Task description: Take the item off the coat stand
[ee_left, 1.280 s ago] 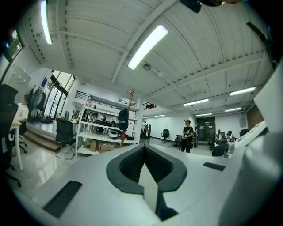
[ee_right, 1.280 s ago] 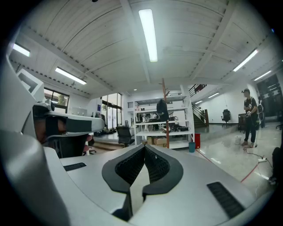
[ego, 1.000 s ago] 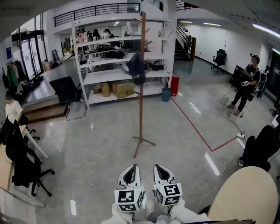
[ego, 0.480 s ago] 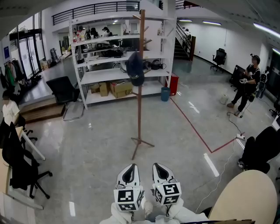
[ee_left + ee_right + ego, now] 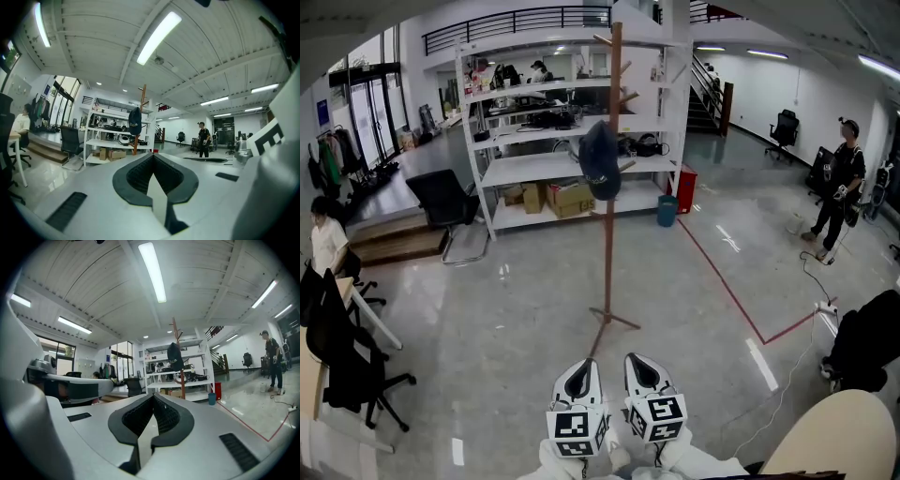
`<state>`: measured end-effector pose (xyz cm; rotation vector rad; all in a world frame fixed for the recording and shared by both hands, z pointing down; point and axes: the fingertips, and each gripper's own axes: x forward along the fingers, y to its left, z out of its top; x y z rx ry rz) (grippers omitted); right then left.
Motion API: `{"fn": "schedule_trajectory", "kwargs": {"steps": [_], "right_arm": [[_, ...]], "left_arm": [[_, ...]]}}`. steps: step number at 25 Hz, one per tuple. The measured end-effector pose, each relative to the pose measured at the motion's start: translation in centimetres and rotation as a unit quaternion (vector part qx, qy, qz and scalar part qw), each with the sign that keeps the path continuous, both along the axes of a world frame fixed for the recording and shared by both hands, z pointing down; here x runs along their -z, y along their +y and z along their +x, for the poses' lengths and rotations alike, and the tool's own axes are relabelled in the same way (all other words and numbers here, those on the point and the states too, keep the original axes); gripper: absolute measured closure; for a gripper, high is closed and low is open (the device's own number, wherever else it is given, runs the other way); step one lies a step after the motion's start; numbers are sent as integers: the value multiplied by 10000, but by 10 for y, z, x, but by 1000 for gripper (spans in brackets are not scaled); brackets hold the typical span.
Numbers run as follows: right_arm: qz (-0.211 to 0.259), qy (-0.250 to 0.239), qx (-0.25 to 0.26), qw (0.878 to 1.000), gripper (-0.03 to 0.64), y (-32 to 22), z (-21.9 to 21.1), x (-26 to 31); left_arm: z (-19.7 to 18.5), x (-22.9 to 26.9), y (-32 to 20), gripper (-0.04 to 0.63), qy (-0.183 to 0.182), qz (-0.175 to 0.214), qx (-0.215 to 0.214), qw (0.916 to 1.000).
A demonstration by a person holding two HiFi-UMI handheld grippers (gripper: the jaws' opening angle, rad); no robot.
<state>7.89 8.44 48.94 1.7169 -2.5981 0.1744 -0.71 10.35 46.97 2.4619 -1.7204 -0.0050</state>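
Here, far off to the left of the left gripper [image 5: 581, 368], a seated person [image 5: 325, 239] in a light top is at the edge of the head view. A black office chair [image 5: 342, 352] stands nearer, and a second black chair [image 5: 442, 199] stands farther back on the glossy floor [image 5: 487, 319]. The left gripper is clenched on nothing: in the left gripper view its dark pads [image 5: 136, 176] meet at the tips, with only bare space behind them.

Ahead of it and a little to its left stands a white shelf unit [image 5: 539, 169] loaded with boxes and gear. The wooden coat stand [image 5: 608, 253] rises almost straight ahead of the two grippers, well apart from them and in front of the shelf unit, on splayed feet. The item, a dark cap [image 5: 600, 161], hangs high on the pole from a peg on its left side, untouched by either gripper.

The right gripper [image 5: 644, 367] sits just beside the left one. It is clenched too, its jaws pressed tip to tip with nothing between them.

Ahead and to its right, a red bin [image 5: 685, 187] and a teal bucket [image 5: 667, 210] stand by the end of the shelf unit. A red line [image 5: 727, 286] runs across the floor. Farther right stands a person in dark clothes [image 5: 841, 183]. Close on the right gripper's right is the curved edge of a pale tabletop [image 5: 834, 441].
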Motion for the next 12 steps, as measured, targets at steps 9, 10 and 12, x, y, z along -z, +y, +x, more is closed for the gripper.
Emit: {"fn": "schedule_trajectory", "kwargs": {"steps": [9, 10, 12], "right_arm": [[6, 22, 114, 9999, 607, -51, 17, 4], [9, 49, 126, 9999, 607, -55, 19, 4], [8, 94, 146, 9998, 607, -63, 21, 3]], "left_arm": [[16, 1, -51, 595, -5, -16, 64, 10000], [18, 0, -56, 595, -1, -30, 74, 10000], [21, -2, -64, 595, 5, -63, 85, 9999]]}}
